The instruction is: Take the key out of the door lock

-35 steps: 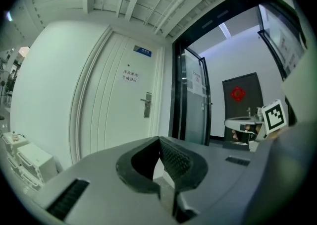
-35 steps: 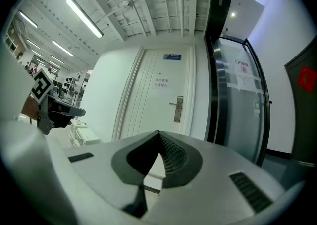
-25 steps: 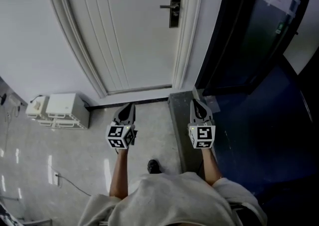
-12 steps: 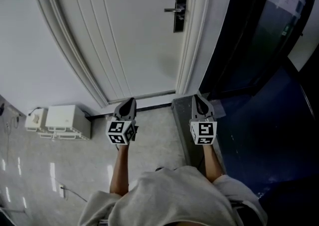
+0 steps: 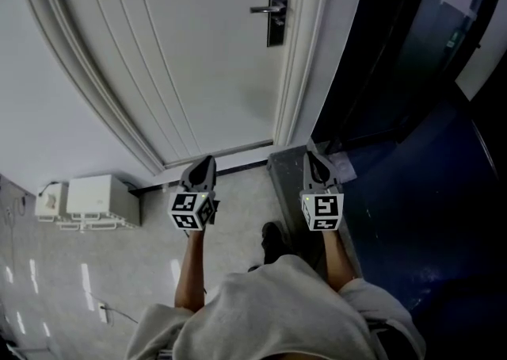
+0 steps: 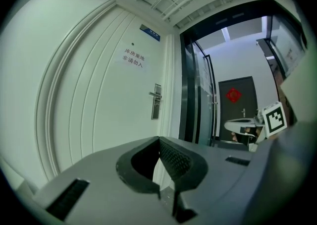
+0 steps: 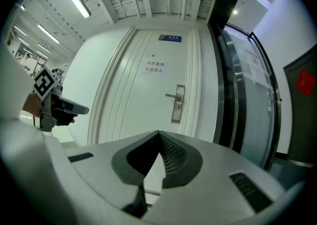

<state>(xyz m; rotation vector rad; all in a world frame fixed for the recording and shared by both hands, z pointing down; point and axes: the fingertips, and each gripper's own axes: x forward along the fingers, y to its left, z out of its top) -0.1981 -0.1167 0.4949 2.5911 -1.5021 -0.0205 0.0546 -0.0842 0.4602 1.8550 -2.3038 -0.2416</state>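
Note:
The white door carries a dark lock plate (image 5: 277, 9) with a lever handle (image 5: 264, 9), far ahead of both grippers. The lock plate (image 7: 177, 104) also shows in the right gripper view, and the lock plate (image 6: 156, 101) in the left gripper view. No key can be made out at this distance. My left gripper (image 5: 207, 159) and right gripper (image 5: 310, 155) are held side by side at waist height, pointing at the door. On the left gripper (image 6: 159, 139) and the right gripper (image 7: 158, 133) alike the jaws meet at the tips with nothing between them.
White box units (image 5: 95, 200) sit on the floor at the left by the wall. A dark glass partition (image 5: 396, 49) stands right of the door frame. A grey floor strip (image 5: 289, 184) lies under the right gripper. A paper notice (image 7: 154, 67) hangs on the door.
The person has stepped a little closer to the door, and a shoe now shows between the arms. Both grippers keep the same pose and stay shut.

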